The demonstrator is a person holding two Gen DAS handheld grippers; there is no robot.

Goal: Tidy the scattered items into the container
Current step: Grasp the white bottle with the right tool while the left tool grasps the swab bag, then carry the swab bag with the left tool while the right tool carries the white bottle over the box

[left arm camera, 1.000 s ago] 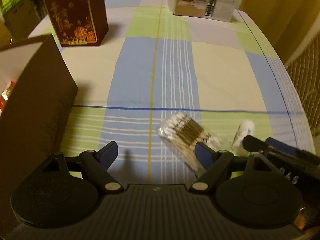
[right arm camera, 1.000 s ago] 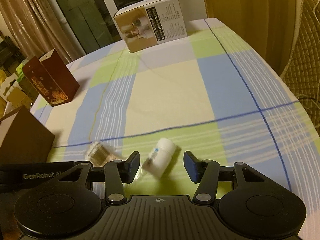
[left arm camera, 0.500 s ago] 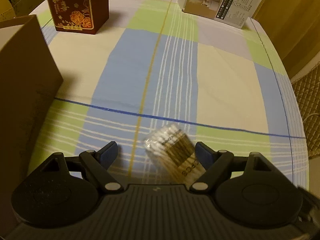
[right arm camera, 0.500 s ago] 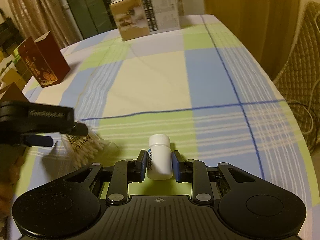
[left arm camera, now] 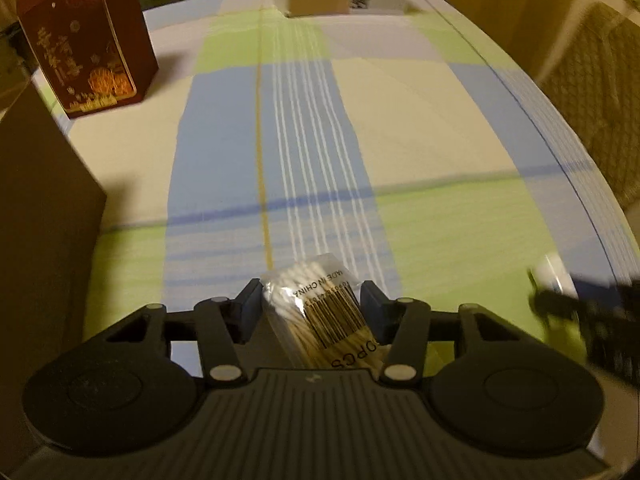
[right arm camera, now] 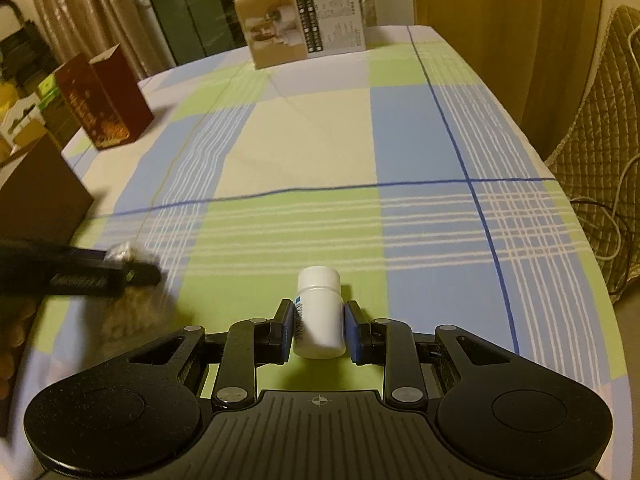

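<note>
A clear bag of cotton swabs with a barcode label sits between the blue pads of my left gripper, which is shut on it. My right gripper is shut on a white pill bottle with a screw cap pointing away from me. In the right wrist view the left gripper shows as a blurred dark bar at the left with the swab bag in it. The brown cardboard container stands at the left; only its outer wall shows.
A dark red gift box stands at the far left of the checked tablecloth, and a white printed carton at the far end. A quilted chair with cables is off the table's right edge.
My left gripper went from open around the swab bag to shut on it and moved leftward. My right gripper, shut on the bottle since half a second ago, has raised it slightly.
</note>
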